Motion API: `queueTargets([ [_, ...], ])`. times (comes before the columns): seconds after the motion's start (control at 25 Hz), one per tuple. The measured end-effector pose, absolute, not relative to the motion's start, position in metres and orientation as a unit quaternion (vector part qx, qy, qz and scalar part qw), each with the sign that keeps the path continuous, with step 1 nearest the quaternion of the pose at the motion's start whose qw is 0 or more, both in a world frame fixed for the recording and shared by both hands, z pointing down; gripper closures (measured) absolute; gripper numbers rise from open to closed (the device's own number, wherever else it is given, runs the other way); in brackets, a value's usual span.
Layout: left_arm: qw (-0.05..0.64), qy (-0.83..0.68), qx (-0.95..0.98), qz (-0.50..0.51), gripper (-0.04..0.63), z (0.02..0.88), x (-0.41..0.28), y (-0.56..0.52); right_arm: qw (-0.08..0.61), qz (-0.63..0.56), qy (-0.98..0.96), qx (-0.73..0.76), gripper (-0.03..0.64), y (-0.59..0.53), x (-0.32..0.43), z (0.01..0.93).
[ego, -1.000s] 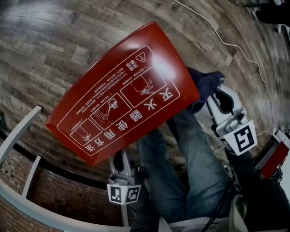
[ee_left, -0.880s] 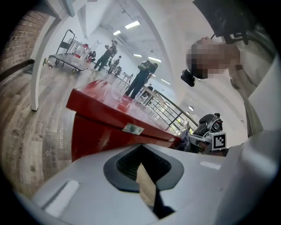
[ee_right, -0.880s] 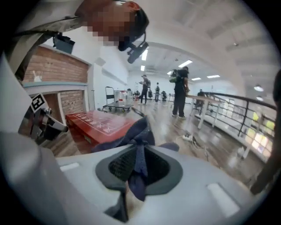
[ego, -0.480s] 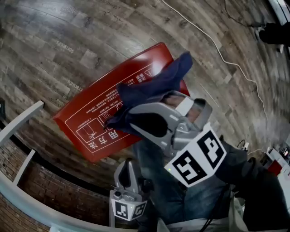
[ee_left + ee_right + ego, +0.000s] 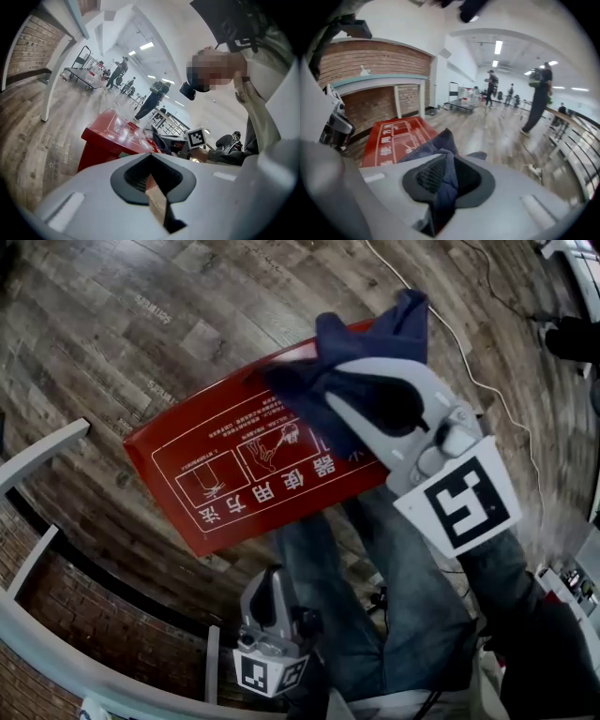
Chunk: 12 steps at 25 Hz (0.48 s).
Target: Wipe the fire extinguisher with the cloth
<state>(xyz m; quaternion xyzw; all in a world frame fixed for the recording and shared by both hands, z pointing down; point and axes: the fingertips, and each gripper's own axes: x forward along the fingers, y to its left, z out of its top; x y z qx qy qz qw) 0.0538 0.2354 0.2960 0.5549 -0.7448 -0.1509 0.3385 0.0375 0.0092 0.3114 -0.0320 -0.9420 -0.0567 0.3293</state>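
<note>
Wood-plank floor (image 5: pixel 112 324), brick wall (image 5: pixel 379 61), bright ceiling strip lights (image 5: pixel 498 47) overhead.

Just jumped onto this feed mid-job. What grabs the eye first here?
The red fire-extinguisher box, printed with white instruction panels, sits mid-frame on the wooden floor. The right gripper is shut on a dark blue cloth, bunched over the box's upper-right end in the head view. The left gripper hangs low at the bottom, off the box.

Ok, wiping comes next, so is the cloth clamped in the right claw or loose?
Clamped: the right claw is closed on the dark blue cloth, which bunches out beyond it.
</note>
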Motion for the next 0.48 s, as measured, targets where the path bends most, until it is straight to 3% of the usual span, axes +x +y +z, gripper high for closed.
queueTargets([
  [0.12, 0.339, -0.749, 0.549, -0.148, 0.589, 0.296, 0.046, 0.244, 0.369, 0.012, -0.926, 0.077, 0.561, -0.039, 0.063, 0.321],
  [0.28, 0.342, -0.745, 0.561, -0.110, 0.589, 0.299, 0.039, 0.244, 0.403, -0.049, -0.913, 0.038, 0.561, -0.006, 0.015, 0.326],
  [0.48, 0.340, -0.722, 0.595, -0.094, 0.589, 0.294, 0.039, 0.234, 0.346, -0.076, -0.928, -0.117, 0.561, 0.124, -0.084, 0.315],
])
